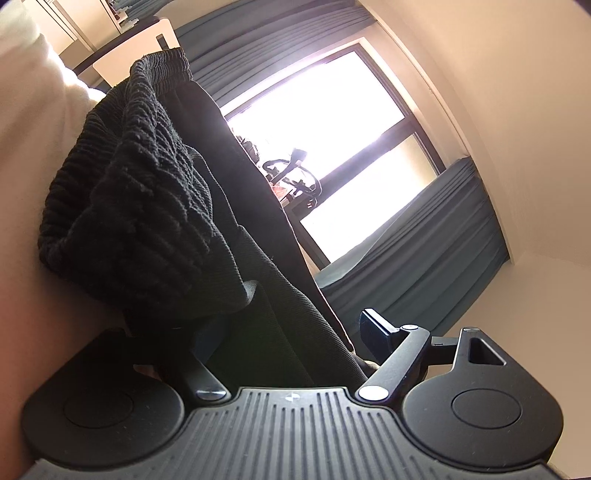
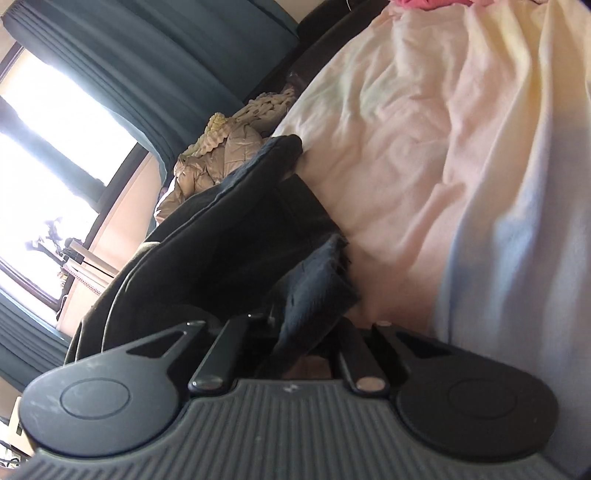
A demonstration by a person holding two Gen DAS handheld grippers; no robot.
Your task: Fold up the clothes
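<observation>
Left tongs wide, dark trousers lying loose between them on the bed sheet. Right tongs clamped on the trousers' frayed hem (thin bite). Risk: hem slips out under pull, fold collapses.

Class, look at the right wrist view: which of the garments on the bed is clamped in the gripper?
The dark frayed-edged cloth is clamped in the right gripper. The beige quilted jacket and the pink garment lie farther off, untouched.
</observation>
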